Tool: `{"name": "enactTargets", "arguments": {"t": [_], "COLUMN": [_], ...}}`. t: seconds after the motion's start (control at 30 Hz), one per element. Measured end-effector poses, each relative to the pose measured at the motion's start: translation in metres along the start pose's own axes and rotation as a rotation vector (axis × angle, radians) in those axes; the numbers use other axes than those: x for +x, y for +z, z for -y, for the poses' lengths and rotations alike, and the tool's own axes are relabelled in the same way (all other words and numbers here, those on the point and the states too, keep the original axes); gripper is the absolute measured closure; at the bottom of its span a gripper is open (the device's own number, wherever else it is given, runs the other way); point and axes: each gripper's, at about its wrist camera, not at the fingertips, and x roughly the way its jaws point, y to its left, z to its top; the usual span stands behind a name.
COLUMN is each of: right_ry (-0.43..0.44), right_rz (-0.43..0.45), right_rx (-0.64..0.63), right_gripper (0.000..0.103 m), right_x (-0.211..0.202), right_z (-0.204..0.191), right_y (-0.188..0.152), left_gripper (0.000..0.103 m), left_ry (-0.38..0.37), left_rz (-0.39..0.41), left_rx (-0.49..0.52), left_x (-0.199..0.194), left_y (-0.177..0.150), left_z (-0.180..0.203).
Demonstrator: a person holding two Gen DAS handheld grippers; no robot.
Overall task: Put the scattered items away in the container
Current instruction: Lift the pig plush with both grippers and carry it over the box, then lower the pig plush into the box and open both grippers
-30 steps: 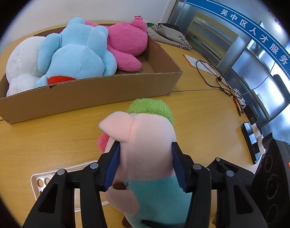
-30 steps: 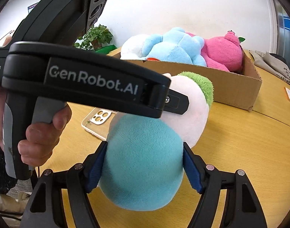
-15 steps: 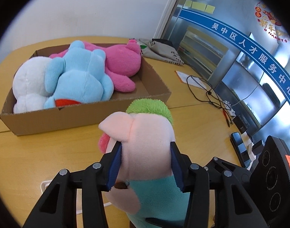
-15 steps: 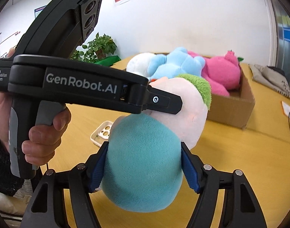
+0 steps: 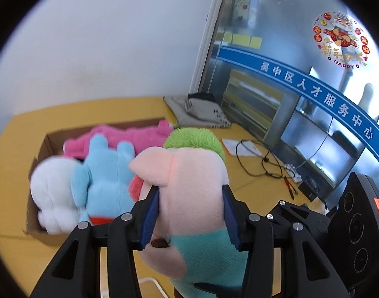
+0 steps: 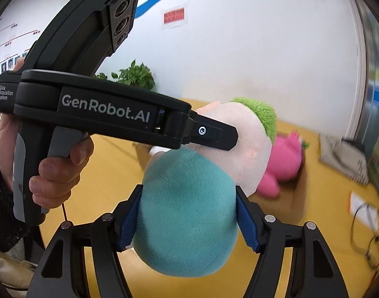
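A plush doll (image 5: 189,188) with a pale pink head, green hair and a teal body (image 6: 189,211) hangs in the air between both grippers. My left gripper (image 5: 190,213) is shut on its head. My right gripper (image 6: 189,217) is shut on its teal body. The cardboard box (image 5: 44,144) lies below and ahead on the yellow table, holding a white plush (image 5: 54,191), a light blue plush (image 5: 105,176) and a pink plush (image 5: 122,137). The pink plush also shows in the right wrist view (image 6: 286,159).
A grey folded bag (image 5: 199,109) lies behind the box. Black cables (image 5: 259,159) and white paper (image 5: 233,146) lie on the table at the right, by the glass wall. A potted plant (image 6: 136,77) stands at the back.
Both grippers have lifted the doll higher and carried it toward the box. The box now sits lower in the views, and the phone case on the table has dropped out of sight.
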Motion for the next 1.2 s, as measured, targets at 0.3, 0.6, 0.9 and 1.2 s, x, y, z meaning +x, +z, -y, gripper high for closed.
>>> {"name": "enactTargets", "arguments": {"t": [0.3,0.6,0.9,1.2], "right_ry": [-0.038,-0.053,-0.056,-0.058], "right_rz": [0.118,0.076,-0.103,-0.228], "right_rx": [-0.081,-0.066,0.061,0.120], "right_gripper": [0.029,0.029,0.029,0.024], "right_x": [0.006,0.081,0.164,0.175], "right_z": [0.050,0.115,0.175,0.184], "right_y": [0.073,0.080,0.012,-0.019], "left_gripper": [0.057,0.056,0.054,0.039], "left_ry": [0.028,0.028,-0.018,0.014], "left_rz": [0.108,-0.013,-0.243,-0.255], "left_rx": [0.085,0.047,-0.046,0.047], "left_x": [0.005,0.109,0.223,0.223], "left_y": [0.079,0.091,0.044,0.030], "left_z": [0.001,-0.033,-0.063,-0.050]}}
